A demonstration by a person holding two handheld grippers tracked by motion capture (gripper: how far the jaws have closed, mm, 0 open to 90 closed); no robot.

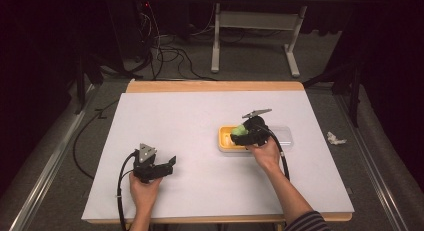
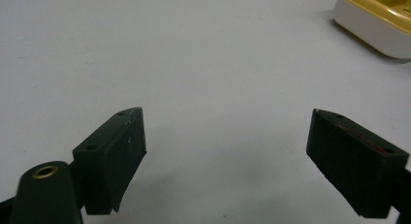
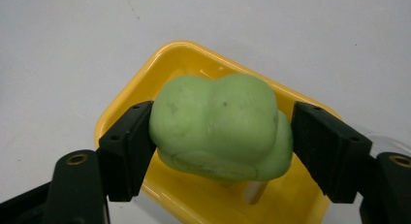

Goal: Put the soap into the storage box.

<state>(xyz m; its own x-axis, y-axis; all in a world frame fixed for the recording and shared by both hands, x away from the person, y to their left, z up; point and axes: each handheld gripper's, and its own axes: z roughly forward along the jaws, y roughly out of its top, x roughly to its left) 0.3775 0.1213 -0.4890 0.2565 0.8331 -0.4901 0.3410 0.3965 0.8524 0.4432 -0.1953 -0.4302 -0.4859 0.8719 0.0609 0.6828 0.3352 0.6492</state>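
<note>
Green lumpy soft toy, bell-pepper-like: clamped between both black jaws of right gripper, pads pressed against its two sides. Held above open yellow plastic tray, over the near corner, not resting on tray floor as far as visible. Seen in high view as green blob at front of right gripper, over left end of same tray. Tray sat on white sheet covering table, right of centre; clear plastic part adjoined tray's right end. Right hand wrapped round gripper body, cable trailing back along forearm.

Left gripper: jaws spread wide, nothing between, only bare white sheet below. Located near-left on table in high view, held by left hand, well apart from tray. Tray corner visible top right in left gripper view.

Crumpled white scrap on floor right of table.
</note>
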